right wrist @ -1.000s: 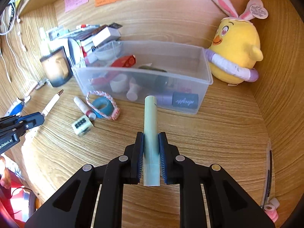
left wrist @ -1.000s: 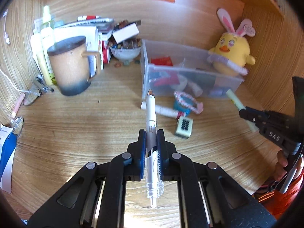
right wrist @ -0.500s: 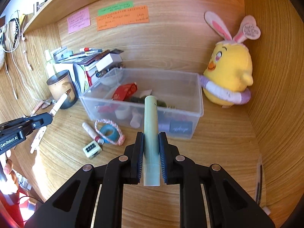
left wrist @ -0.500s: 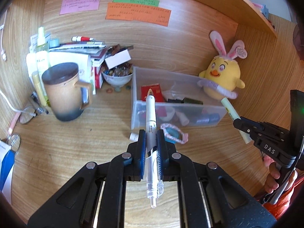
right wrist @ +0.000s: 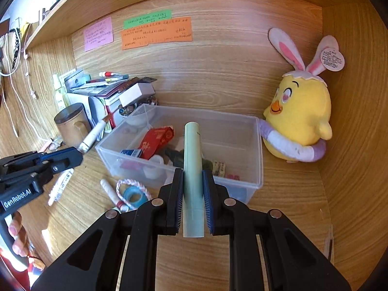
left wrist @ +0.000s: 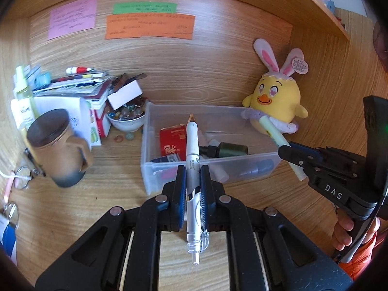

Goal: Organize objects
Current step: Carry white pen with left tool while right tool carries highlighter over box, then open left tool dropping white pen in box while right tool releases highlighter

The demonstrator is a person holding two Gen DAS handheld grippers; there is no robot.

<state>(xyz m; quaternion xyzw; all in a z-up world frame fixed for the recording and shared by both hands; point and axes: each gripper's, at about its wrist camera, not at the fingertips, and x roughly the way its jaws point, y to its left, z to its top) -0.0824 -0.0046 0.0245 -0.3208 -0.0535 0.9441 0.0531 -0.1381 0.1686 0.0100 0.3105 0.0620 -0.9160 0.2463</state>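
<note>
My left gripper (left wrist: 193, 172) is shut on a white pen (left wrist: 192, 145), held in the air with its tip pointing over the clear plastic bin (left wrist: 155, 167). My right gripper (right wrist: 193, 173) is shut on a pale green tube (right wrist: 192, 155), also raised, in front of the bin (right wrist: 257, 145). The bin holds a red packet (right wrist: 158, 139), a dark bottle and small items. Each gripper shows in the other's view: the right one (left wrist: 282, 149) with the tube, the left one (right wrist: 80, 152) with the pen.
On the desk by the bin lie a white stick (right wrist: 110, 192), a blue tape roll (right wrist: 132, 195) and a braided band. A brown mug (left wrist: 54, 145), a bowl of marbles (left wrist: 126, 117) and stacked books stand left. A yellow plush chick (right wrist: 300, 121) sits right.
Both grippers have risen and pulled back from the desk, each keeping its object. The bin now sits lower and farther in both views, and the wall notes have come into sight.
</note>
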